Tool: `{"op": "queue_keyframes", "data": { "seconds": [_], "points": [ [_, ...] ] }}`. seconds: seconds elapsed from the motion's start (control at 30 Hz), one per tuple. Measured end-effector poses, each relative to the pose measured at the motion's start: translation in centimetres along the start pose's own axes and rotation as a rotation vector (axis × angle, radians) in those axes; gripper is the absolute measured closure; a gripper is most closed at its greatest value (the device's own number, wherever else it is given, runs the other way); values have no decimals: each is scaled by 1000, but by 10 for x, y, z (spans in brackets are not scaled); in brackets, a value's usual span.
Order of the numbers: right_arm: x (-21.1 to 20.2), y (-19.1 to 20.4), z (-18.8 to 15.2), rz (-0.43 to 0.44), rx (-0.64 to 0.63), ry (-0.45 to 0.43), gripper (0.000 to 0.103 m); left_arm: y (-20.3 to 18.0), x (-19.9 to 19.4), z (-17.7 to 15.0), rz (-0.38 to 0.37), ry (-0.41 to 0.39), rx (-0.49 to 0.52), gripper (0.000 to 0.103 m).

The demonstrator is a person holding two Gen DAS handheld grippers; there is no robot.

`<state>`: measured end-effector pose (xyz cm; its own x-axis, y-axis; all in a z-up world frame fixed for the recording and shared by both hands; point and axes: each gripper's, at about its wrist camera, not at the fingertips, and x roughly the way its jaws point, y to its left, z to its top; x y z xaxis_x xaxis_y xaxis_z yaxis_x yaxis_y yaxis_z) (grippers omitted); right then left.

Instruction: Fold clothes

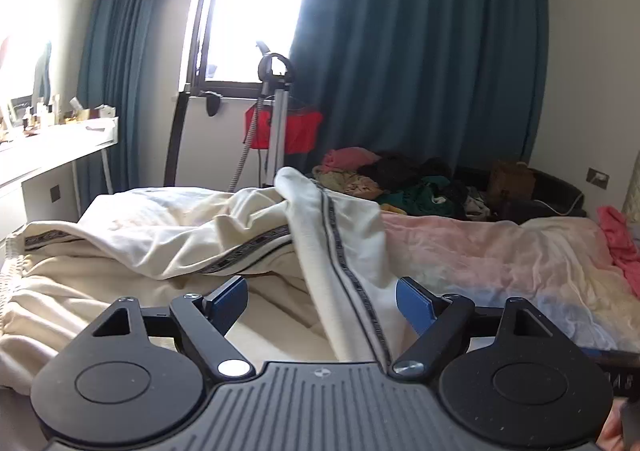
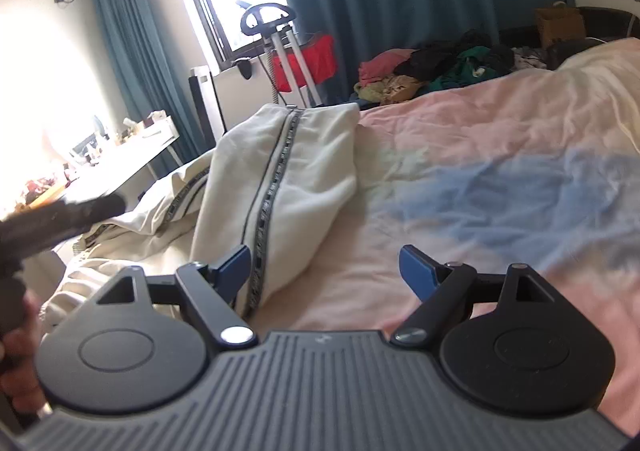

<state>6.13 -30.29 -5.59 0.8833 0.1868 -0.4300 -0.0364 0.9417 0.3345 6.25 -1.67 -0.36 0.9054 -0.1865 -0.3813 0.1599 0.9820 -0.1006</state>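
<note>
Teal curtains (image 1: 420, 51) and a bright window backed a bed (image 2: 500, 179) spread with a pink-and-blue sheet, and on its left side lay the cream trousers (image 1: 168, 243), rumpled, with a dark patterned stripe down the leg. One leg (image 2: 280, 179) was humped up and flopped toward the middle of the bed, its stripe running right down toward the cameras. The left gripper (image 1: 322, 301) sat low over that leg with its blue fingers (image 1: 228, 299) spread wide, cloth lying between them but nothing pinched. The right gripper (image 2: 324, 271) was just as wide, its left finger just beside the leg's edge, the other over bare sheet. Neither was holding anything. A heap of other clothes (image 1: 400, 183) waited at the far edge of the bed. The risk from here, as I judged it: a bite on that bunched hump could catch one layer only, and the leg would twist instead of laying flat.
</note>
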Motion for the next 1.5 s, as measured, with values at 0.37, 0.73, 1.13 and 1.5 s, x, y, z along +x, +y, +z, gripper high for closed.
{"op": "queue_keyframes", "data": {
  "seconds": [0.37,0.73,1.13,1.5],
  "points": [
    [185,84,112,30,-125,72,20,53,15,-13,113,2,-91,19],
    [410,165,195,-74,-225,125,20,119,103,-42,200,108,-316,19],
    [468,152,194,-224,-210,170,95,118,113,-53,273,36,-334,20],
    [272,74,275,-225,-156,-44,96,102,103,-45,228,55,-348,20]
  ]
}}
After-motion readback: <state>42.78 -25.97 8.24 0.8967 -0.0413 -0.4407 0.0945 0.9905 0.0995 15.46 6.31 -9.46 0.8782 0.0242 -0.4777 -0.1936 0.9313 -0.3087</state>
